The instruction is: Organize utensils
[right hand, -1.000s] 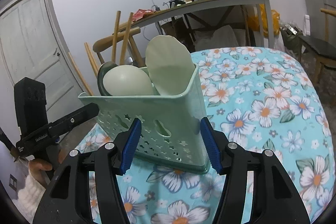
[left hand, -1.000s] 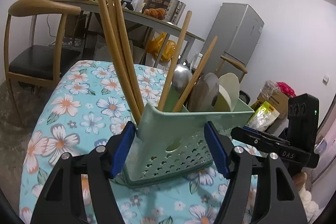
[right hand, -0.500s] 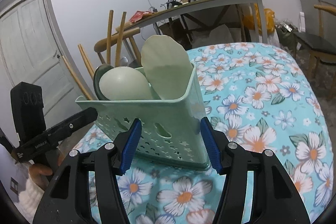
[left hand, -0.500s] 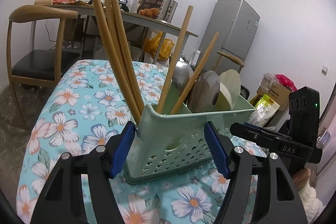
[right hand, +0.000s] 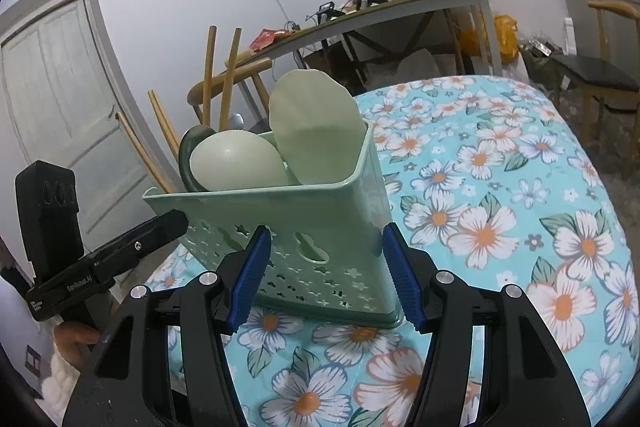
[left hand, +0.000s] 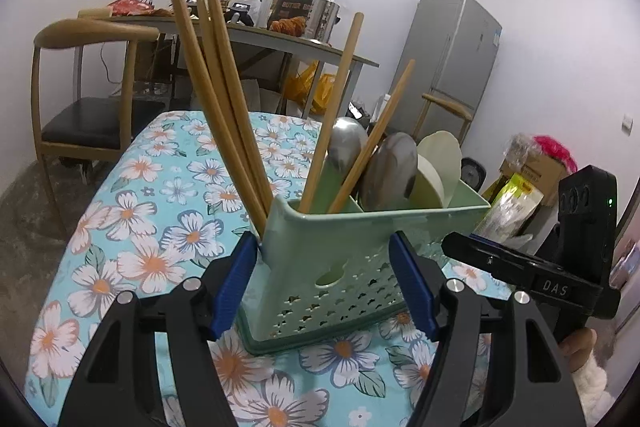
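Around you: a lived-in room behind the flowered tablecloth (left hand: 168, 227).
Past the cloth's far edge you see a wooden chair (left hand: 80, 83) beside a cluttered desk (left hand: 280, 41), yellow bags (left hand: 316, 87) under the desk, a grey fridge (left hand: 452, 59) in the corner, and a white door (right hand: 60, 99).

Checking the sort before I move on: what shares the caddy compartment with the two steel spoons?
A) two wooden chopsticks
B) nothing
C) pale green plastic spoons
A: two wooden chopsticks lean against the steel spoons in the caddy's middle section.
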The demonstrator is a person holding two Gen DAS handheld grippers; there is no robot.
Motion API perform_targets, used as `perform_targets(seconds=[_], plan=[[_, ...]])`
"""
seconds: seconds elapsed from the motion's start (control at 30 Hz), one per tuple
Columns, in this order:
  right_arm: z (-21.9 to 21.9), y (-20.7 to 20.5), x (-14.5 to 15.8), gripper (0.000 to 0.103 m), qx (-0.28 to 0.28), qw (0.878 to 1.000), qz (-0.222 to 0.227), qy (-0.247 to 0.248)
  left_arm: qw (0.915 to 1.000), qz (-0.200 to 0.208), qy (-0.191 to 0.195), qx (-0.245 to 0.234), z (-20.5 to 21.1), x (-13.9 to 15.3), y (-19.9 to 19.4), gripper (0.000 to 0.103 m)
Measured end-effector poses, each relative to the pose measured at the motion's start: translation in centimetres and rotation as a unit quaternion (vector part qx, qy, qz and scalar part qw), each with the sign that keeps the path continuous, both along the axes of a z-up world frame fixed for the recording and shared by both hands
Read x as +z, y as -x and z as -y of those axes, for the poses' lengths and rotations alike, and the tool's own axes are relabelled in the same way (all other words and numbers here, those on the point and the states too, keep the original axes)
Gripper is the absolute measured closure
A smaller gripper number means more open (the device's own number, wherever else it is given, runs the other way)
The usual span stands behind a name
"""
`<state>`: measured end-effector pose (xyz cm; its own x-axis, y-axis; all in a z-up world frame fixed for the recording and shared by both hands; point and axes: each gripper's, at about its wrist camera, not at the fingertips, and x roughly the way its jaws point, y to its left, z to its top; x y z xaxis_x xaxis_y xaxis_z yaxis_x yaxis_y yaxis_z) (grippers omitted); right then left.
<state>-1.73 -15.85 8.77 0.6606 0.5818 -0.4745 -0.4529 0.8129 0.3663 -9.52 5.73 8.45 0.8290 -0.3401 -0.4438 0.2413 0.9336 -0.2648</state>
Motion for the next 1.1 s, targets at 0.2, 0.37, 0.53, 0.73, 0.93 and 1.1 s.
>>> perform_targets(seconds=[0.2,0.37,0.53,0.73,0.93,1.1], plan=[[-0.4,0.5,0.4,0.044,0.017,0.999,0.02,0.019,0.9991,0.003,-0.04,0.012,0.8,-0.6,0.0,0.036],[-0.8,0.9,0.3,0.038,0.025,0.998,0.033,0.039,0.9986,0.009,-0.052,0.01,1.1,-0.8,0.0,0.034],[-1.0,1.0,0.2,0.033,0.018,0.997,0.042,0.068,0.9978,-0.008,-0.065,0.003,1.3,-2.0,-0.4,0.033],[-0.4,1.5,0.8,0.028,-0.002,0.996,0.05,0.074,0.9974,-0.031,-0.057,0.033,0.7,-2.7,0.6,0.03],[-0.1,4.0,0.7,0.017,-0.034,0.989,0.085,0.115,0.9954,-0.015,-0.071,0.063,1.5,-2.6,3.0,0.028],[0.1,6.9,0.0,0.008,-0.069,0.98,0.127,0.14,0.9954,0.006,-0.066,0.07,2.5,-2.2,4.3,0.021]])
